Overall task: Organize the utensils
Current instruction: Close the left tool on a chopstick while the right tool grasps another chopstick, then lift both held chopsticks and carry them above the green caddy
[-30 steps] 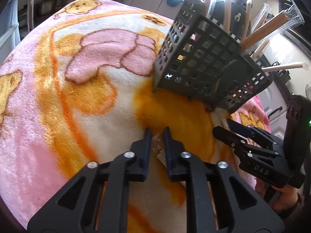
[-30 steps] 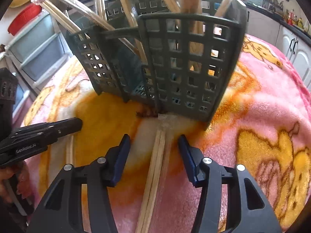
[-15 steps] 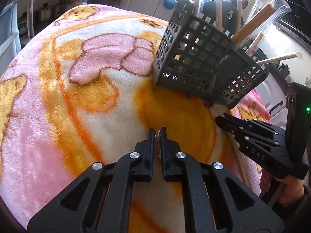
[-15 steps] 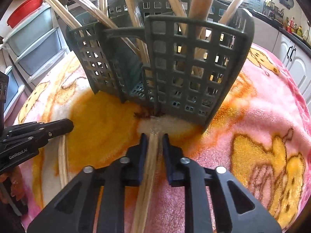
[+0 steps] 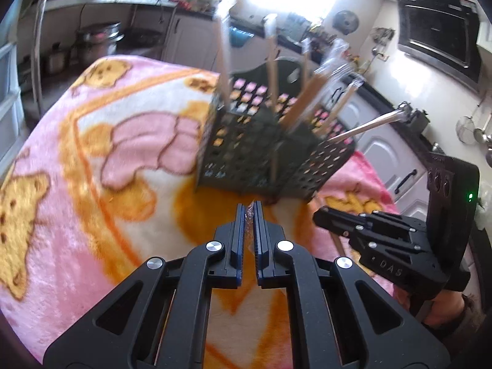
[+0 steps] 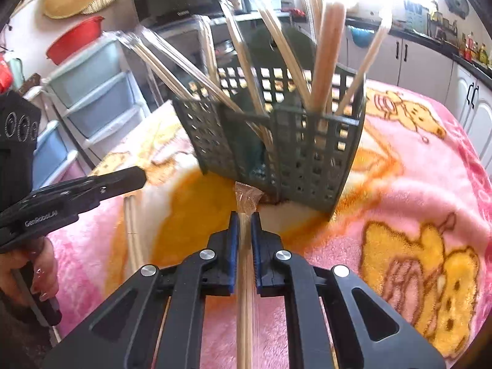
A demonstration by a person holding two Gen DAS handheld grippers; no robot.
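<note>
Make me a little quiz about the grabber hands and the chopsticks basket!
1. True or false: the right gripper is shut on a wrapped chopstick pair.
2. What does the left gripper pinch? A) spoon B) clear wrapper C) nothing
3. Fill in: the dark basket stands on a pink and orange ____.

Key: 1 true; 2 B; 3 blanket.
</note>
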